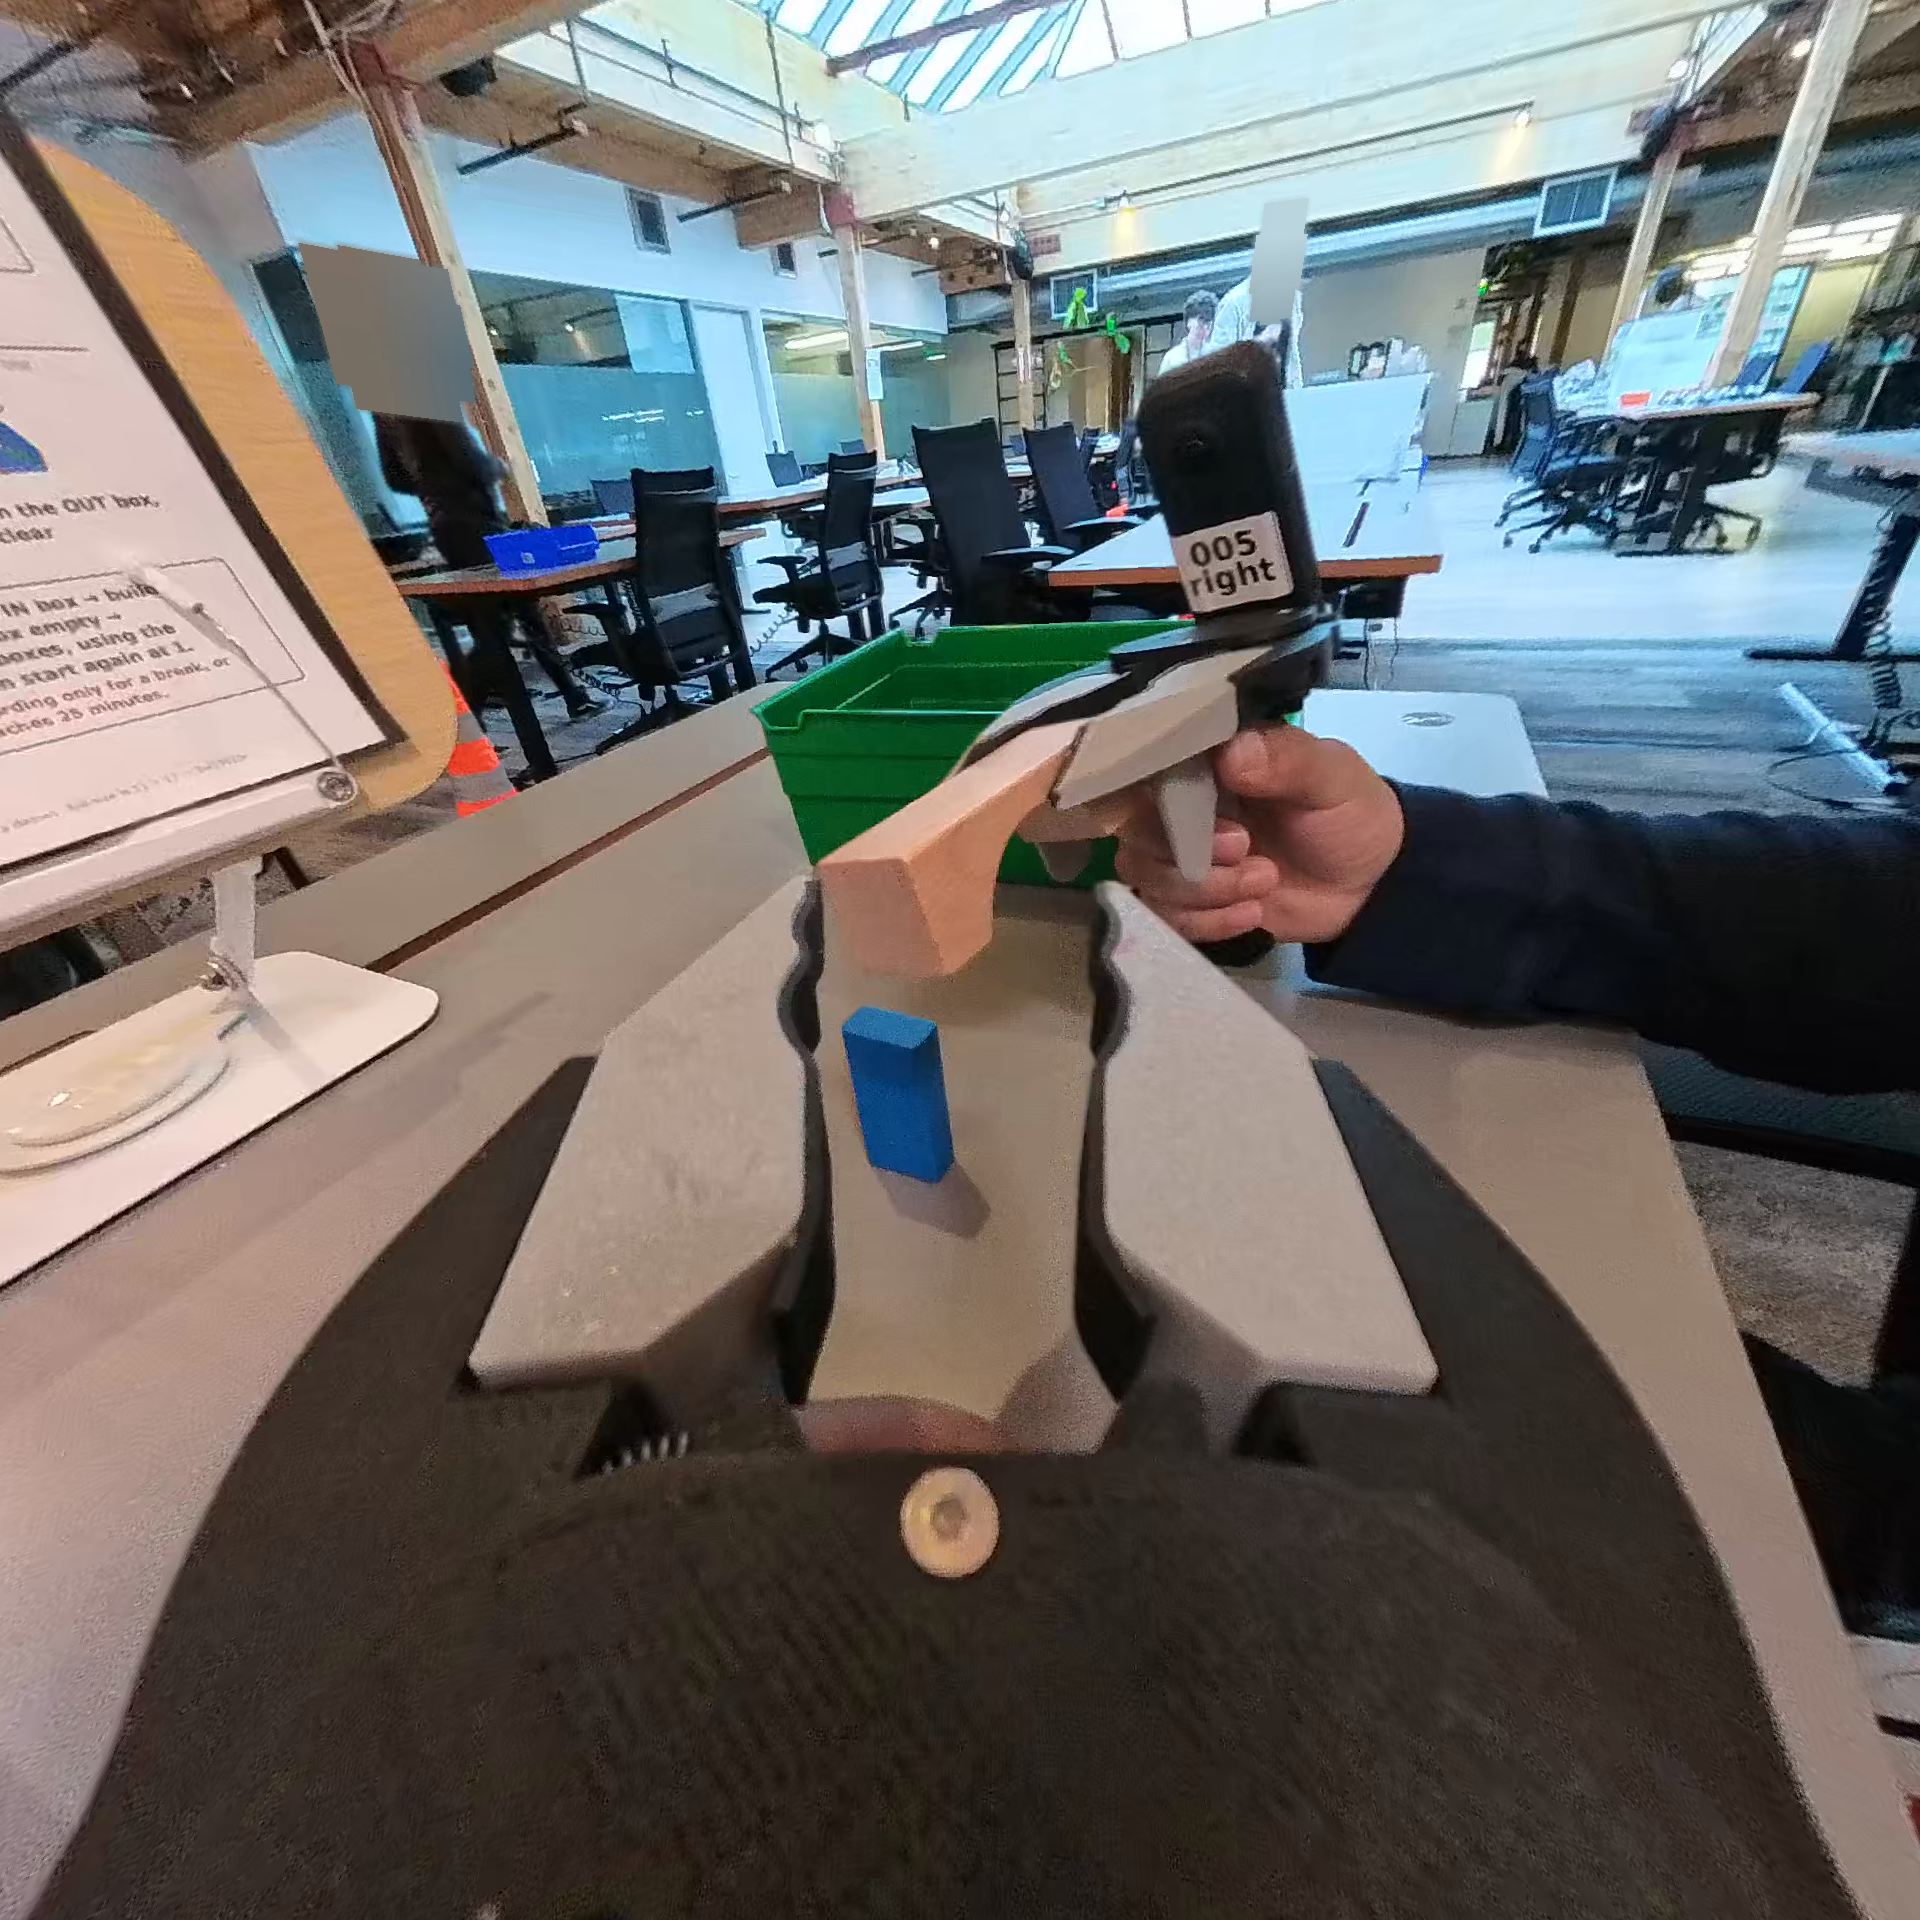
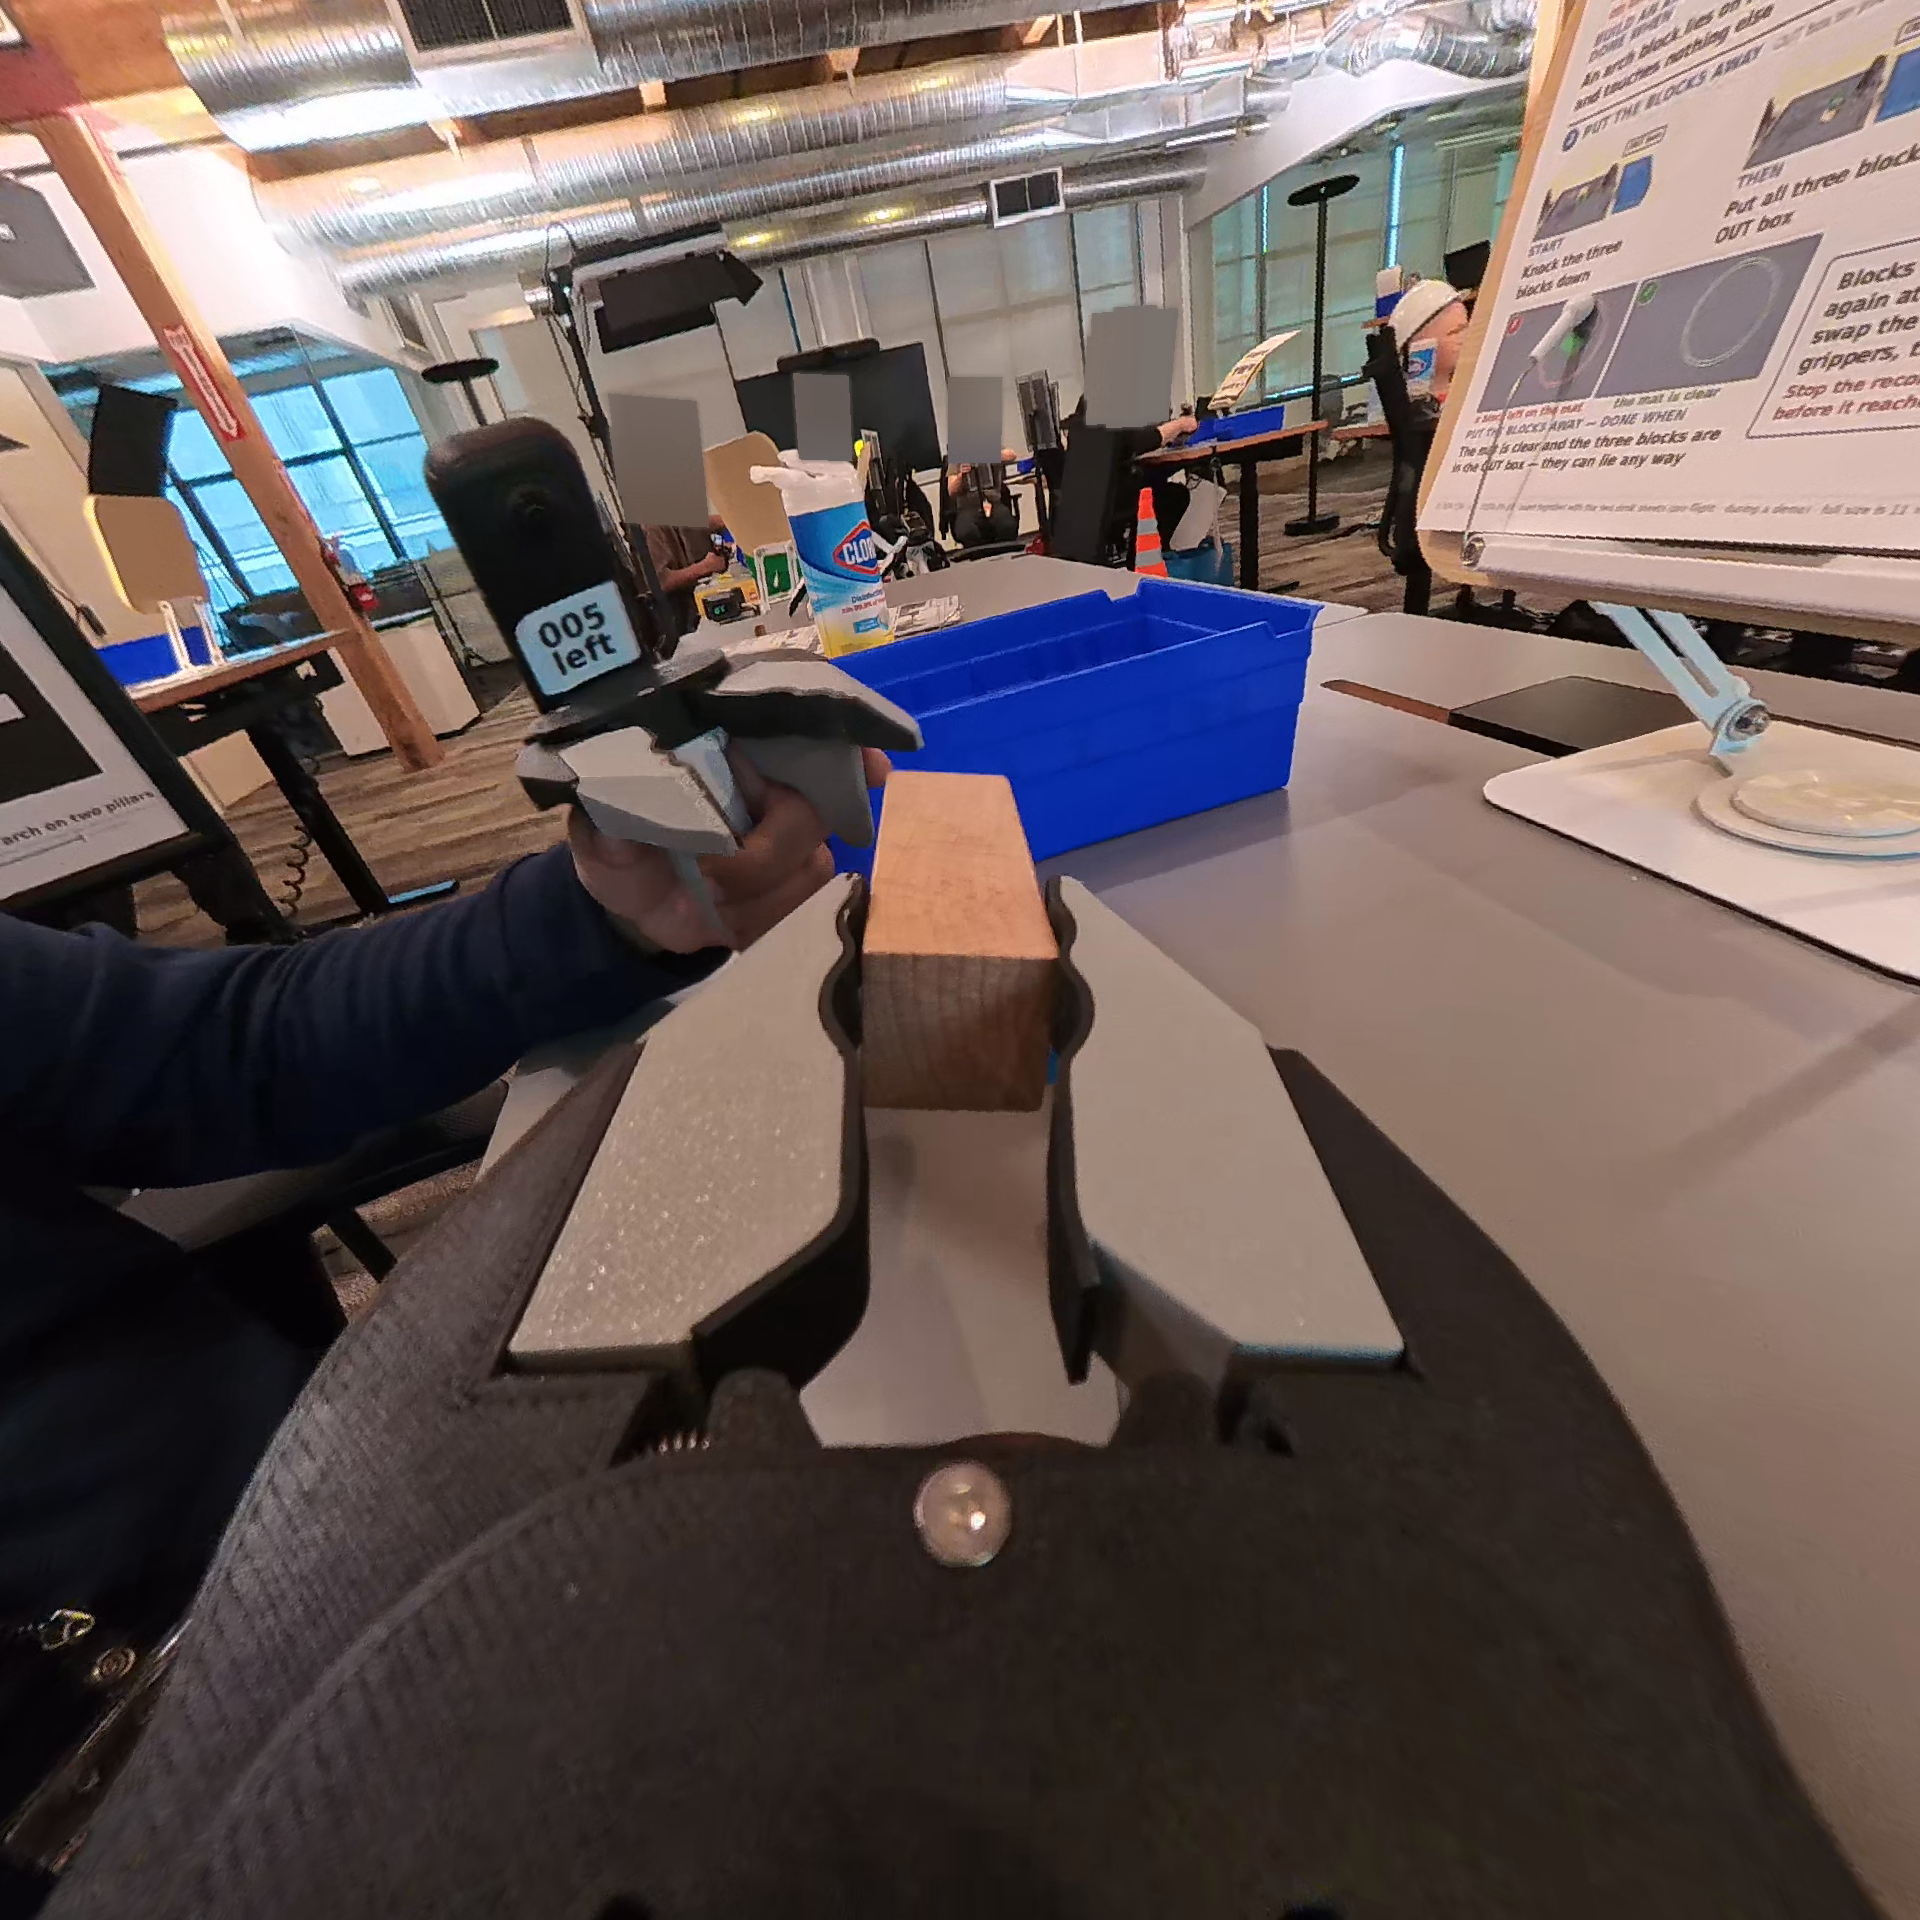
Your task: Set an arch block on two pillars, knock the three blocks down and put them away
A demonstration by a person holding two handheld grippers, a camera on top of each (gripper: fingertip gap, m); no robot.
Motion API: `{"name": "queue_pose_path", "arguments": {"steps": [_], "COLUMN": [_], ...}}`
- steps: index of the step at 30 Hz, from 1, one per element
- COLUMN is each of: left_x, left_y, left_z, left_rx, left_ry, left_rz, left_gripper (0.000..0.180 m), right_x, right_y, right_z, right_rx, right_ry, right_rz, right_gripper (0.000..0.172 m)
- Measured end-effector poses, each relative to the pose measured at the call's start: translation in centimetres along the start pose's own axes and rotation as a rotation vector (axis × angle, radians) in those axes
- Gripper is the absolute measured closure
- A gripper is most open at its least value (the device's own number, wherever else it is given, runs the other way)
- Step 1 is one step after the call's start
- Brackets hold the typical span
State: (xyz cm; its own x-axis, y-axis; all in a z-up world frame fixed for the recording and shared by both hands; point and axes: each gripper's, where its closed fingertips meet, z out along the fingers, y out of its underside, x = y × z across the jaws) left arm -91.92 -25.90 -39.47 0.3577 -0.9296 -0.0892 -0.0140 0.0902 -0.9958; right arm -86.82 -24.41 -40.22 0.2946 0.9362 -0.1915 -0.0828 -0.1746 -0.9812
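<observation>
Wooden and pale, the arch block (image 2: 961, 966) is clamped at one end between the pads of the right hand-held gripper (image 2: 958, 935), both pads pressing its sides. Its long axis runs straight out along the fingers, away from that gripper; in the left wrist view it slopes down toward the left, its free foot (image 1: 904, 904) hanging in the air above the counter (image 1: 582, 935). Under that foot a blue block (image 1: 899, 1091) stands upright on its small end, apart from the arch.

The left hand-held gripper (image 1: 951, 935) has its jaws spread wide with nothing pressed between them; the blue block stands on the counter between its fingers, clear of both.

A green bin (image 1: 883, 748) sits at the counter's far edge behind the arch, and a blue bin (image 2: 1091, 707) stands at the opposite side. Bare grey counter lies open around the blue block. Each gripper's camera carries a white printed sticker, and instruction sheets with text stand on tilted holders (image 1: 156, 582) at the sides.
</observation>
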Motion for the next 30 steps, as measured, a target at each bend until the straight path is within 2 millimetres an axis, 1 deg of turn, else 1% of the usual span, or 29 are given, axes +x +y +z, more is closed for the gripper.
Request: {"name": "queue_pose_path", "arguments": {"steps": [5, 11, 15, 30], "left_x": [-0.2, -0.4, -0.7, -1.5], "left_y": [-0.3, -0.2, -0.1, -0.6], "left_z": [-0.2, -0.4, -0.4, -0.9], "left_rx": [0.022, 0.024, 0.024, 0.048], "left_ry": [-0.006, -0.002, -0.013, -0.032], "left_rz": [-0.007, -0.02, -0.026, -0.053], "left_gripper": [0.133, 0.144, 0.144, 0.148], "right_x": [0.0, -0.1, -0.1, 0.1], "right_y": [-0.4, -0.7, -0.8, -0.7], "right_z": [-0.2, -0.4, -0.5, -0.6], "right_rx": [0.02, 0.036, 0.043, 0.041], "right_ry": [-0.002, -0.005, -0.005, 0.002], "right_rz": [0.001, 0.004, -0.003, -0.009], "right_gripper": [0.141, 0.141, 0.141, 0.14]}}
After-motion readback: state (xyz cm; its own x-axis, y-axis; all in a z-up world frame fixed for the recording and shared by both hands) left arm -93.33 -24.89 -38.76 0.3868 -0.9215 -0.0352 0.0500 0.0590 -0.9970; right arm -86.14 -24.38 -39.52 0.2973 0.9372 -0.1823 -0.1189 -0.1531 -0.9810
